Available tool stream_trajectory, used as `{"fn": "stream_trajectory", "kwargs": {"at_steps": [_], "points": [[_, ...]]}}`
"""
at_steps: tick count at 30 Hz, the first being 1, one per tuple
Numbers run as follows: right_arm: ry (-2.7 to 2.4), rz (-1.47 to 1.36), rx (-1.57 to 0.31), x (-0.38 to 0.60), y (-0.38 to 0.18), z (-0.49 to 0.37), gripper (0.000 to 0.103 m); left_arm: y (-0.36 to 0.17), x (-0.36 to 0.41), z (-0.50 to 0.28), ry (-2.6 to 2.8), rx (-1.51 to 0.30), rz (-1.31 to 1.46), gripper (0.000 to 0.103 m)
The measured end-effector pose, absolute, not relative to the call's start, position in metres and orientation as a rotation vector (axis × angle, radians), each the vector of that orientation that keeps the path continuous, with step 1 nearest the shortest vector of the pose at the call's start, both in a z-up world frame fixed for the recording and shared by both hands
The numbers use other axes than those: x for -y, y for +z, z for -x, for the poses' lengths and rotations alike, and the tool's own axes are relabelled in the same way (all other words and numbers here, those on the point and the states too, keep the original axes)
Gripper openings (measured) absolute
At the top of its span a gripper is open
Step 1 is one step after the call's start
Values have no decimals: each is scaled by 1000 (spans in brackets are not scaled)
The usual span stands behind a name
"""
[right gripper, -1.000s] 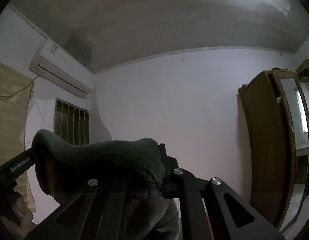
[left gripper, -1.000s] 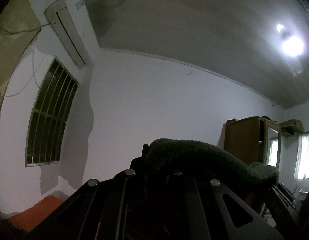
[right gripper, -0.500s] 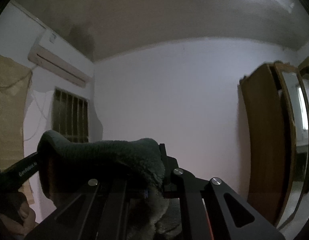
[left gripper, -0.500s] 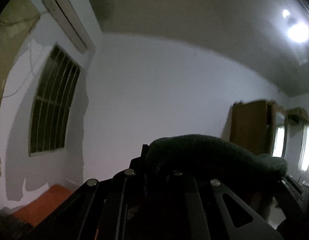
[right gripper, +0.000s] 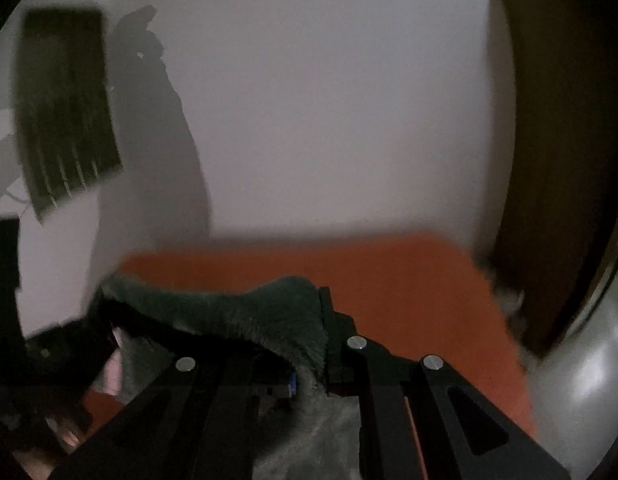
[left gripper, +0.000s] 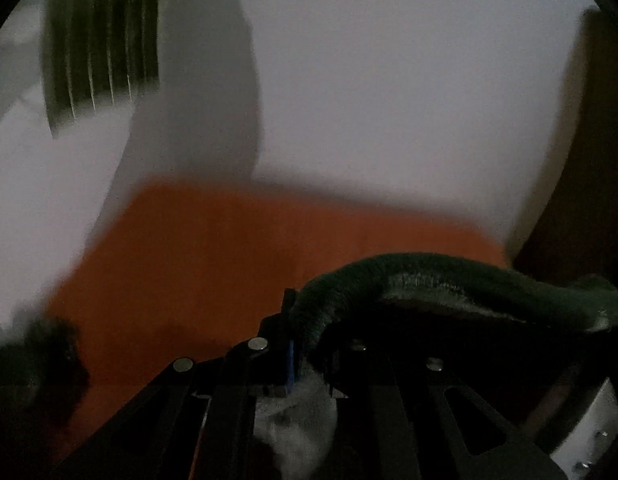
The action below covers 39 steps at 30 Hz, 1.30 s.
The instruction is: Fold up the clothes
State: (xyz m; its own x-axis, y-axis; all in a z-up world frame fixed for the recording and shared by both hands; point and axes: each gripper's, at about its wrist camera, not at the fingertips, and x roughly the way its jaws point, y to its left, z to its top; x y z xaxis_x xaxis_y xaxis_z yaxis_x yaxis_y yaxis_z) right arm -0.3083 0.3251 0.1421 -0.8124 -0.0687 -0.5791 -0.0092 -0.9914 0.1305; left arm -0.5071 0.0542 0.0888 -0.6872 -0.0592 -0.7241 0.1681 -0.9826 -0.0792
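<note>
Left claw: the left gripper (left gripper: 305,344) is clamped on the edge of a dark green fleece garment (left gripper: 449,280); its jaws have just been opening a little, with the cloth between them and pinched.
Right claw: the right gripper (right gripper: 309,344) is pressed together on the same kind of cloth, a fuzzy green fold (right gripper: 245,312) lying over its fingers.
Garment, left view: a thick roll of it arcs from the jaws off to the right edge; a paler grey-green part (left gripper: 297,416) hangs below between the black finger bars.
Garment, right view: it drapes leftward from the jaws and hangs down pale under them.
Under the cloth: an orange bed cover (left gripper: 213,264), blurred, spreads beneath both claws.
Beyond: a white wall (left gripper: 389,92) with a barred window (left gripper: 101,40) at upper left.
Right side: a brown wooden wardrobe (right gripper: 557,160) stands beside the bed.
Sharpness: both views are dim and smeared.
</note>
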Motion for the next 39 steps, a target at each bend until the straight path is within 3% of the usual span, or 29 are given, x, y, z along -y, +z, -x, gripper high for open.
{"fn": "stream_trajectory", "kwargs": {"at_steps": [4,7,11,12,14,15,16,18,20,22,23,25,28,31,35,37,39], "points": [[-2741,-1356,415,-331,30,383,10,-31,-39,564,-2537,-310,-1541,13],[-2486,-1615,696,-345,-43,414,10,-96,-28,591,-2301,-351,-1849,15],[-2314,-1669,864,-364,-90,418,21,-121,-9,589,-2271,-499,-1981,18],[-2270,-1698,888,-371,-100,419,27,-122,-2,591,-2276,-535,-1996,23],[-2207,-1755,917,-378,-111,423,39,-126,11,593,-2268,-611,-2039,31],[-2205,-1762,934,-383,-112,425,39,-126,15,596,-2252,-615,-2051,33],[-2206,-1760,944,-386,-111,426,40,-126,20,599,-2236,-619,-2063,33],[-2228,-1707,946,-389,-95,430,56,-116,28,602,-2258,-638,-2019,33],[-2253,-1602,988,-394,-73,433,58,-96,37,603,-2329,-721,-1941,33],[-2322,-1429,1028,-402,-35,436,73,-73,52,604,-2403,-867,-1812,33],[-2362,-1373,1016,-402,-18,436,84,-58,61,604,-2435,-943,-1727,33],[-2436,-1237,963,-402,16,431,86,-31,73,601,-2498,-1016,-1588,35],[-2475,-1193,794,-391,36,417,90,-3,71,592,-2621,-889,-1553,39],[-2532,-1316,481,-379,18,382,90,-3,61,546,-2732,-556,-1585,44],[-2520,-1434,198,-397,-41,299,90,-49,56,463,-2774,-192,-1701,50],[-2473,-1534,160,-420,-80,247,90,-90,71,413,-2719,-146,-1843,51],[-2402,-1651,214,-445,-118,200,90,-134,93,365,-2647,-249,-2006,51]]}}
